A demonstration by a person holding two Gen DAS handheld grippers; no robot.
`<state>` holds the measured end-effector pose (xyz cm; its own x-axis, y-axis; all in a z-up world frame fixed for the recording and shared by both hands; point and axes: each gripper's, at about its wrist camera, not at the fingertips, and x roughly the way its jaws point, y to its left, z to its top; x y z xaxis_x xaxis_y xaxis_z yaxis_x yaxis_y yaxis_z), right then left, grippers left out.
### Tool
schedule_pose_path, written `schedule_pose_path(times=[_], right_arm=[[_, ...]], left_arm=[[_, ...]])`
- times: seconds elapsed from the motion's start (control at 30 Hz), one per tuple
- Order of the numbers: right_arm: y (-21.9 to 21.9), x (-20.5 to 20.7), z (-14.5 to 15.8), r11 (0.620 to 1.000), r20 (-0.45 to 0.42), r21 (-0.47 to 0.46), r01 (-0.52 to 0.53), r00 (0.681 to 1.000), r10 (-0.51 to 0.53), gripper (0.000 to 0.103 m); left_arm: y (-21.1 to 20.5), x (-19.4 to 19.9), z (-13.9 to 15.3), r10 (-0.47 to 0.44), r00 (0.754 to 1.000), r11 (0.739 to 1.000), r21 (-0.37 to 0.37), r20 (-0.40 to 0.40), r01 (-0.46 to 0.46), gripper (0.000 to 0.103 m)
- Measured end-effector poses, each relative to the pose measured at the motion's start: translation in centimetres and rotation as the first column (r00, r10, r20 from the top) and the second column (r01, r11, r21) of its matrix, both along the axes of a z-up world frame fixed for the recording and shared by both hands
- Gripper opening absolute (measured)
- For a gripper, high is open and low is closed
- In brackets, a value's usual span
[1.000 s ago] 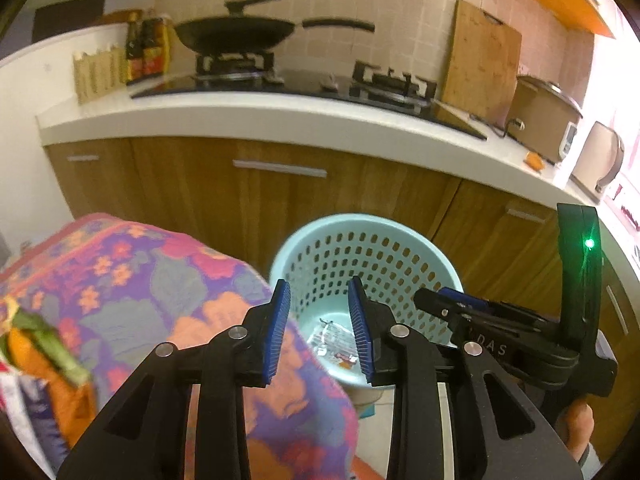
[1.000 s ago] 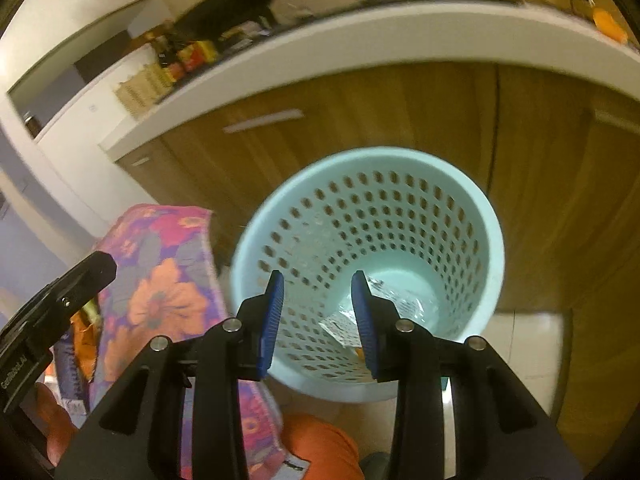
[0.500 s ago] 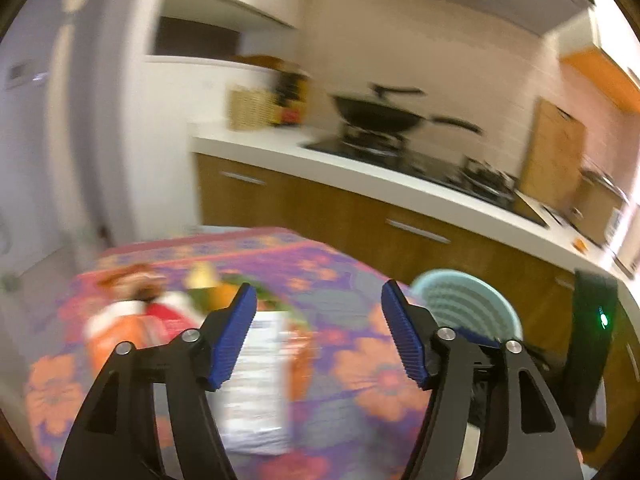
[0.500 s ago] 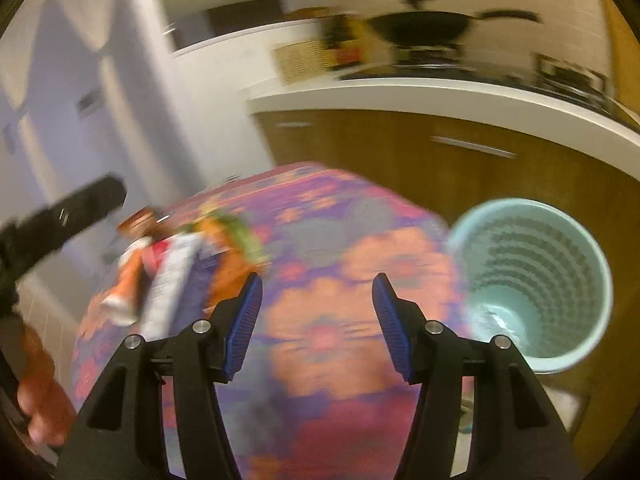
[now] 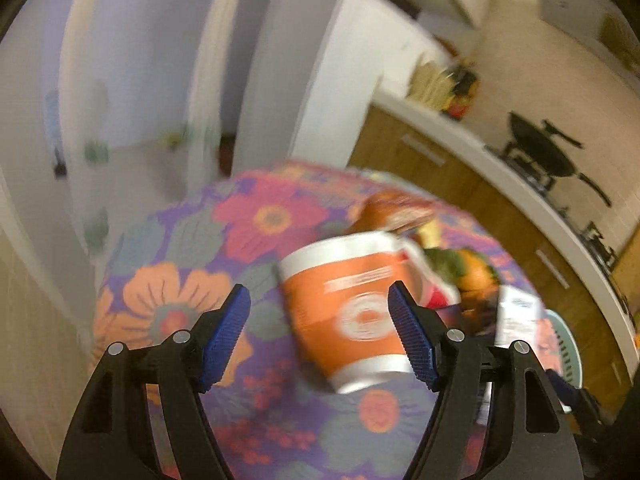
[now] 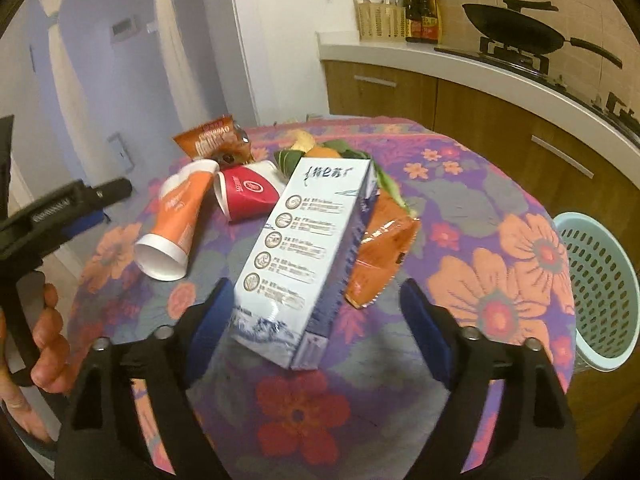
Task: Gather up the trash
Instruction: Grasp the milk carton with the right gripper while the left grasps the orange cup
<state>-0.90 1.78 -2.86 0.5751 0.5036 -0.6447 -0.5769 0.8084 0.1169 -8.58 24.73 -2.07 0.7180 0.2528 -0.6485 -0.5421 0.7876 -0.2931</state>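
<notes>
The right gripper (image 6: 316,300) is opening, unclenched, around the white carton (image 6: 308,248) lying at 12 o'clock. The left gripper (image 5: 320,332) is opening too, with the orange cup (image 5: 352,312) at 1 o'clock on the tabletop (image 5: 180,280).

Both grippers swung away from the blue basket (image 6: 600,292) and over the flowered table (image 6: 500,240); left gripper (image 5: 318,334) spread its jaws toward the orange cup (image 5: 352,308), right gripper (image 6: 316,312) widened around the white carton (image 6: 308,240), jaws opening, nothing gripped
</notes>
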Motion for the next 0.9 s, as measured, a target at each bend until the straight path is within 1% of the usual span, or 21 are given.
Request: schedule_pose_path(times=[0.1,0.13,0.2,0.3,0.43,0.6,0.67,0.73,0.87,0.9], right_arm=[[1.1,0.2,-0.5,0.999,-0.007,-0.031,0.018,1.0,-0.018,0.083],[1.5,0.3,-0.7,0.999,-0.009,-0.043,0.029,1.0,-0.03,0.086],[1.6,0.5,-1.0,0.999,-0.015,-0.036,0.038,0.999,-0.038,0.088],[1.7,0.6,-1.2,0.999,-0.017,-0.03,0.043,0.999,-0.044,0.092],[2.1,0.7,-1.4,0.998,-0.006,-0.045,0.05,0.999,-0.05,0.093],[2.9,0.1,-1.5,0.996,0.03,-0.083,0.041,0.999,-0.038,0.093],[3.0,0.1,-1.5,0.994,0.037,-0.099,0.051,0.998,-0.047,0.093],[2.8,0.4,-1.6,0.992,0.029,-0.099,0.074,0.997,-0.072,0.093],[1.8,1.2,-1.6,0.991,-0.004,-0.071,0.113,0.994,-0.113,0.093],[1.5,1.3,-1.5,0.991,-0.011,-0.061,0.122,0.992,-0.123,0.091]], left_arm=[[1.2,1.0,-1.8,0.0,0.999,1.0,-0.027,-0.052,-0.001,0.068],[1.2,1.4,-2.2,-0.013,0.998,0.999,-0.037,-0.056,0.01,0.068],[1.2,1.7,-2.9,-0.031,0.997,0.998,-0.054,-0.065,0.027,0.068],[0.6,2.3,-3.5,-0.033,0.997,0.998,-0.051,-0.067,0.03,0.068],[-0.1,3.0,-4.1,-0.042,0.996,0.997,-0.064,-0.079,0.037,0.069],[-0.7,3.3,-4.3,-0.072,0.995,0.994,-0.084,-0.067,0.067,0.069],[-0.8,3.3,-4.4,-0.091,0.994,0.989,-0.12,-0.053,0.085,0.069],[-0.9,3.2,-4.7,-0.114,0.993,0.979,-0.171,-0.028,0.108,0.069],[-2.0,2.9,-4.3,-0.146,0.989,0.976,-0.164,0.01,0.146,0.067],[-2.6,3.0,-4.1,-0.163,0.987,0.975,-0.15,0.016,0.163,0.061]])
